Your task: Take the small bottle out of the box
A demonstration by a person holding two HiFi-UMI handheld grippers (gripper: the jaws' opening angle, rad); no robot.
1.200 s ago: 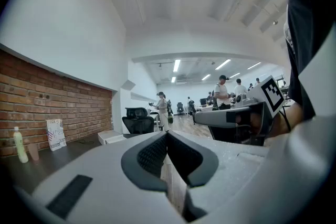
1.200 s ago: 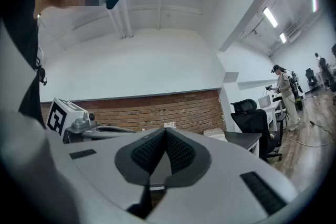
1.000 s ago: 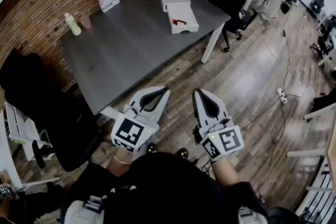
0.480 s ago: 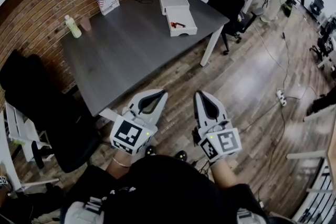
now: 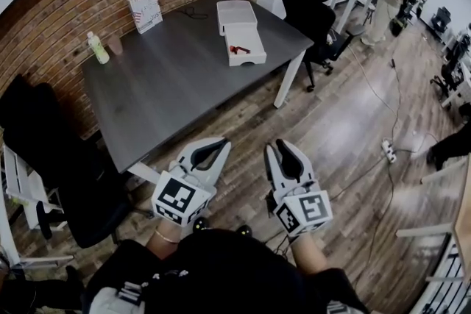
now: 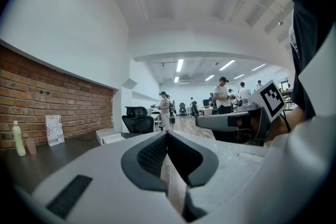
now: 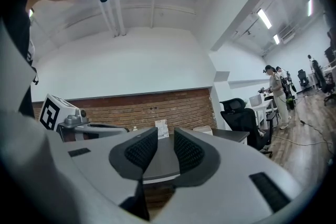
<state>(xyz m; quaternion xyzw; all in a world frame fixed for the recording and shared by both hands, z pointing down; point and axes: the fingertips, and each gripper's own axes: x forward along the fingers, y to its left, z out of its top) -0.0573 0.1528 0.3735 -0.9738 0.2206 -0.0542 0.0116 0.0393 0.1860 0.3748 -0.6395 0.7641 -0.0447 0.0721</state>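
white box [image 5: 236, 13] sits far ahead on the counter [image 5: 169, 84], equally off both; left tool [image 5: 222, 145] closed, right tool [image 5: 276, 147] jaws just parting, empty.

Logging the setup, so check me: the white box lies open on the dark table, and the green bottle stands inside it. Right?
Not quite. The white box does lie open on the dark table, but the green bottle stands outside it, at the table's other end by the brick wall. The head view shows this.
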